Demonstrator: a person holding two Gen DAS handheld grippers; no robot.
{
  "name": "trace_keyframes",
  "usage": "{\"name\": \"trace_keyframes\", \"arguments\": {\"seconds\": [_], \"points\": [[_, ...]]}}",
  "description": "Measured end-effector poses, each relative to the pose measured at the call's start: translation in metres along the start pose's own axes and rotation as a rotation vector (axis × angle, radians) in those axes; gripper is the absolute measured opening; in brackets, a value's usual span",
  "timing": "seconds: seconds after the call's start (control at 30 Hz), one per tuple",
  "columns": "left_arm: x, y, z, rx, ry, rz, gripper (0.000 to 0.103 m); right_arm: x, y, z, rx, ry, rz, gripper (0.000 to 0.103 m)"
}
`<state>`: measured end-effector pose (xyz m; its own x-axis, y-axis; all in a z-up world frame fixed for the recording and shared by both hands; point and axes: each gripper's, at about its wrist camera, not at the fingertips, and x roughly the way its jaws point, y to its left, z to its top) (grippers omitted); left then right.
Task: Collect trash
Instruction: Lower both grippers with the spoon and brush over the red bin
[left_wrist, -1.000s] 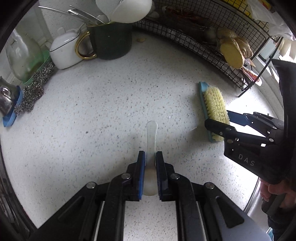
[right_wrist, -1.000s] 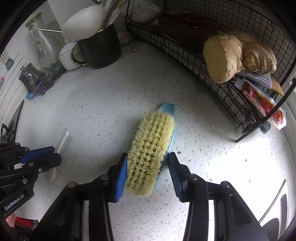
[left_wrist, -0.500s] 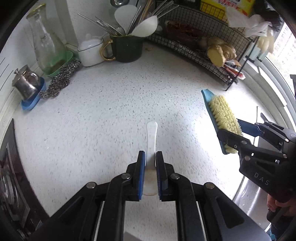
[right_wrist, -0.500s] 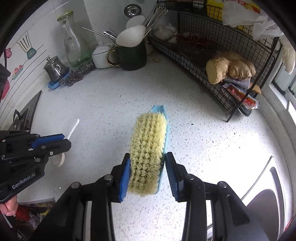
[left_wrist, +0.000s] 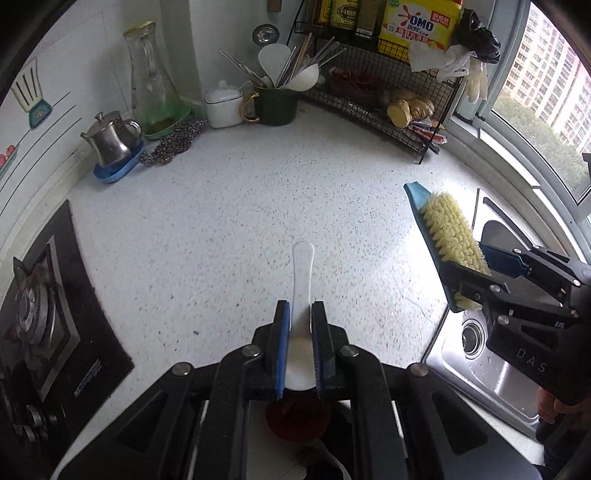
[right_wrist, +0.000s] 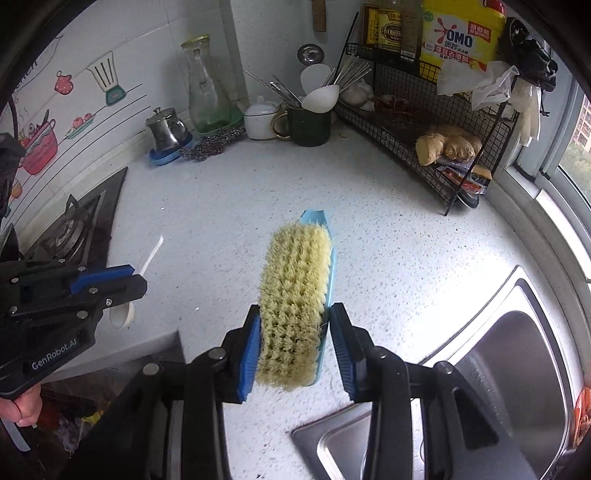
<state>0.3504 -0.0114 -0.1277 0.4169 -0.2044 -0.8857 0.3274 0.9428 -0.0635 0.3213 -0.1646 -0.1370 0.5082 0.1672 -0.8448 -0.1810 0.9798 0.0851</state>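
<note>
My left gripper is shut on a white plastic spoon, handle pointing forward, held high above the speckled countertop. The spoon also shows in the right wrist view in the left gripper. My right gripper is shut on a blue scrub brush with yellow bristles, held above the counter's front edge. The brush and right gripper show at the right of the left wrist view.
A steel sink lies at the right. A gas stove is at the left. At the back stand a glass bottle, a metal pot, a green utensil mug and a wire rack with ginger.
Both grippers have risen and pulled back from the counter with the spoon and the brush still held. More of the sink, stove and wall has come into view.
</note>
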Motion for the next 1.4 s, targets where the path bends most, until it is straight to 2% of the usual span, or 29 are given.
{"name": "trace_keyframes", "arguments": {"seconds": [0.43, 0.73, 1.07, 1.2, 1.4], "points": [[-0.079, 0.017, -0.127, -0.033, -0.026, 0.020, 0.010, -0.064, 0.090, -0.083, -0.064, -0.026, 0.033, 0.034], [-0.093, 0.033, -0.194, -0.091, 0.005, 0.032, 0.010, -0.076, 0.128, -0.129, -0.103, 0.009, 0.058, 0.034], [-0.068, 0.044, -0.241, -0.166, 0.081, 0.032, 0.010, -0.049, 0.142, -0.160, -0.124, 0.078, 0.069, 0.034], [-0.038, 0.048, -0.260, -0.195, 0.124, 0.029, 0.010, -0.023, 0.146, -0.184, -0.129, 0.113, 0.072, 0.034], [0.032, 0.050, -0.296, -0.200, 0.208, 0.006, 0.010, 0.035, 0.140, -0.220, -0.089, 0.187, 0.055, 0.034]]}}
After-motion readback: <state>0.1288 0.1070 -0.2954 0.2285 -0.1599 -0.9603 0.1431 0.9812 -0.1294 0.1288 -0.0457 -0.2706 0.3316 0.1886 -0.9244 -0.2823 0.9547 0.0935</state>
